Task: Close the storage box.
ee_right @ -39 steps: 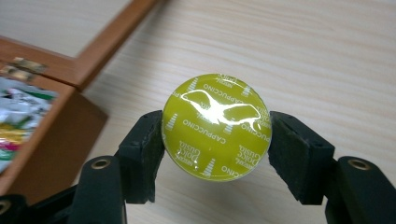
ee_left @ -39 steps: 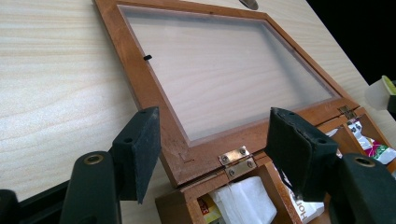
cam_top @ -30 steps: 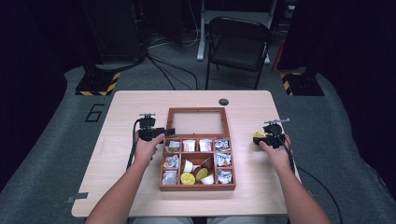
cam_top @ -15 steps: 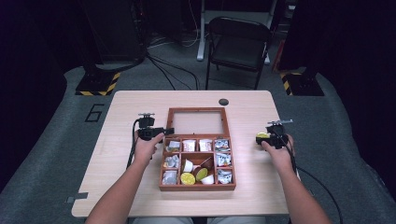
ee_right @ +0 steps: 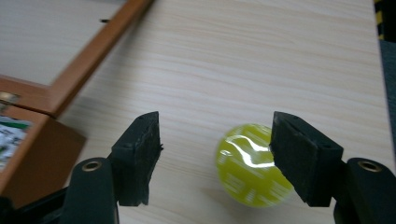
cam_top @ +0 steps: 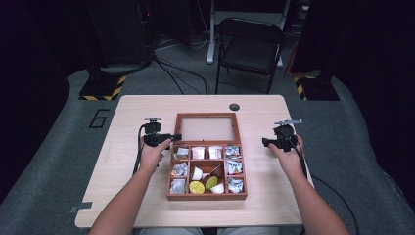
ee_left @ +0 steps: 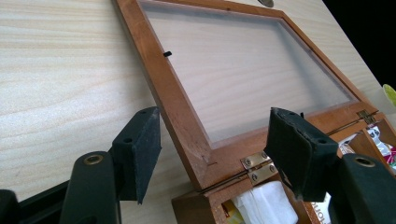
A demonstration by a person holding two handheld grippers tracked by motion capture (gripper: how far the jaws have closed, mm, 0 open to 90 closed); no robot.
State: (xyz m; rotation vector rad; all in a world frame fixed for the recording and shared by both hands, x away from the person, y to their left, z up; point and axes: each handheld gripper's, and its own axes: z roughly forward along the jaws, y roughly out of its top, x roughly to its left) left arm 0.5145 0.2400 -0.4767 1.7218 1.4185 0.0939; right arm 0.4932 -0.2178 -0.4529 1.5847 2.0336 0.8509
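A wooden compartment box [cam_top: 169, 182] sits mid-table, its glass-paned lid [cam_top: 205, 116] folded flat behind it. Its cells hold several foil packets and capsules. My left gripper [cam_top: 175, 137] is open at the box's back left corner; in the left gripper view it [ee_left: 212, 135] straddles the lid's frame [ee_left: 173, 98] by the hinge [ee_left: 257, 168]. My right gripper [cam_top: 266, 142] hovers right of the box and is open. In the right gripper view a yellow-green capsule [ee_right: 247, 170] lies on the table between its jaws [ee_right: 215, 140], close to the right-hand one. The box corner [ee_right: 42, 154] shows at the left there.
A small dark round disc [cam_top: 234, 106] lies on the table behind the lid. A black folding chair [cam_top: 249, 49] stands beyond the far edge, and cables run across the floor. The light wood table [cam_top: 122, 176] has bare room on both sides of the box.
My right gripper has drifted slightly right, away from the box, with the capsule at its tips. Now it is open and the capsule rests on the table. The left gripper has stayed put.
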